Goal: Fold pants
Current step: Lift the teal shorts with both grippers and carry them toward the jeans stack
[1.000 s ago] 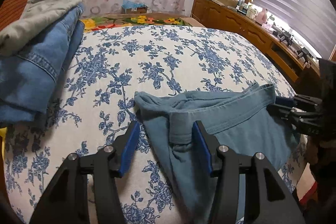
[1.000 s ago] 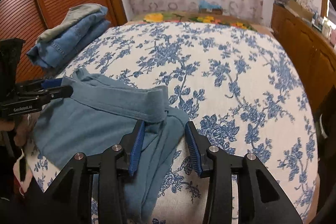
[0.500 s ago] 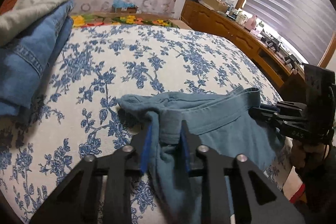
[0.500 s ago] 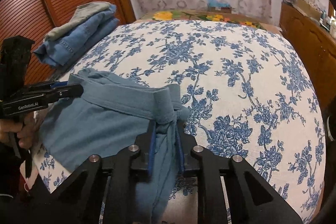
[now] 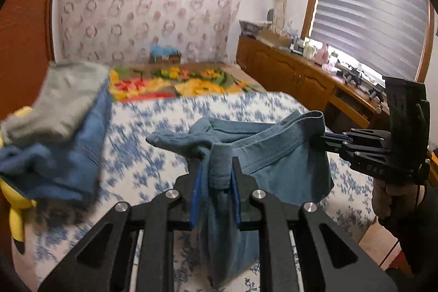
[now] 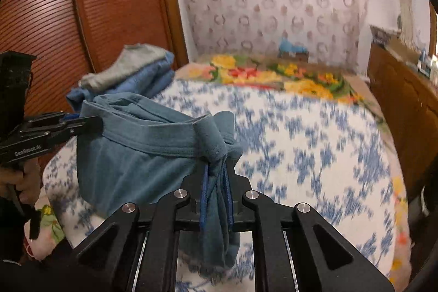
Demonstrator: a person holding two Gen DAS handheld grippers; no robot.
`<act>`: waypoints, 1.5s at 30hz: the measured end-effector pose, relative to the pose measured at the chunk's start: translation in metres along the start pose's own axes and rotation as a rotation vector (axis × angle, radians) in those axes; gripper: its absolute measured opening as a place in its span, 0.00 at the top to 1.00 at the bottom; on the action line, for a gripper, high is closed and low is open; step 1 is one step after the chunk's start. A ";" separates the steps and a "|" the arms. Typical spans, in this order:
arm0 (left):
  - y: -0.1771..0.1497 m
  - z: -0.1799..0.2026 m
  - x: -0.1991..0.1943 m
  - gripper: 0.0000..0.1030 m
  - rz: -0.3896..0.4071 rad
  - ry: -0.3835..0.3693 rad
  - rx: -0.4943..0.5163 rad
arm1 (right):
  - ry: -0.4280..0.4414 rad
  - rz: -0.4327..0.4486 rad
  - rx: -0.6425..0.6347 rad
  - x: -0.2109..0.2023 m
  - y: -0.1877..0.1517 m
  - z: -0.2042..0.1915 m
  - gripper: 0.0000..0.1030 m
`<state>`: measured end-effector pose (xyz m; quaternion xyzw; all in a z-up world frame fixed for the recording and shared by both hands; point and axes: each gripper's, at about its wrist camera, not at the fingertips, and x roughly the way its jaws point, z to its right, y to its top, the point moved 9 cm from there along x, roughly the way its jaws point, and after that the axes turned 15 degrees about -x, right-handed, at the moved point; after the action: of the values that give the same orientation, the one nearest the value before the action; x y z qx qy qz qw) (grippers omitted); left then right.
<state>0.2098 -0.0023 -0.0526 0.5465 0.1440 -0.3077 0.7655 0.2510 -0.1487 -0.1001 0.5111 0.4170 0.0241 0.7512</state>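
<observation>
The teal pants [image 5: 284, 168] hang by their waistband between my two grippers, lifted off the bed. My left gripper [image 5: 216, 171] is shut on one end of the waistband, with cloth bunched between its blue pads. My right gripper [image 6: 216, 182] is shut on the other end. The pants [image 6: 128, 163] stretch from it to the left gripper [image 6: 93, 122] at the left of the right wrist view. The right gripper [image 5: 320, 138] shows at the right of the left wrist view. The legs hang below, partly hidden.
The bed with a blue floral cover [image 6: 314, 144] lies below. A stack of folded jeans and grey cloth [image 5: 63, 127] sits at its left, near the wooden sliding door [image 6: 82, 18]. A wooden sideboard [image 5: 301, 78] runs along the right under the window. A flowered blanket [image 6: 273, 75] lies at the far end.
Both grippers shut on the waistband ends, then lifted the pants off the bed. The views have tilted up and the bed is blurred by motion.
</observation>
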 end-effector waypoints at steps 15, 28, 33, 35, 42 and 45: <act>0.070 -0.038 -0.032 0.85 0.126 0.091 0.006 | 0.038 0.134 -0.090 0.016 0.100 -0.010 0.93; 0.114 -0.102 -0.023 0.85 0.197 0.165 -0.052 | 0.096 0.197 -0.182 0.077 0.177 -0.027 0.93; 0.128 -0.122 -0.028 0.85 0.233 0.191 -0.078 | 0.120 0.224 -0.215 0.105 0.210 -0.035 0.93; 0.132 -0.131 -0.032 0.85 0.249 0.196 -0.091 | 0.132 0.235 -0.225 0.116 0.224 -0.039 0.93; 0.140 -0.162 -0.043 0.85 0.308 0.245 -0.156 | 0.183 0.270 -0.272 0.154 0.265 -0.058 0.93; 0.136 -0.183 -0.043 0.85 0.320 0.277 -0.195 | 0.222 0.269 -0.305 0.176 0.280 -0.077 0.93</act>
<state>0.2830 0.2095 0.0073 0.5228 0.1885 -0.0891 0.8266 0.4248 0.1237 0.0045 0.4367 0.4168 0.2427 0.7594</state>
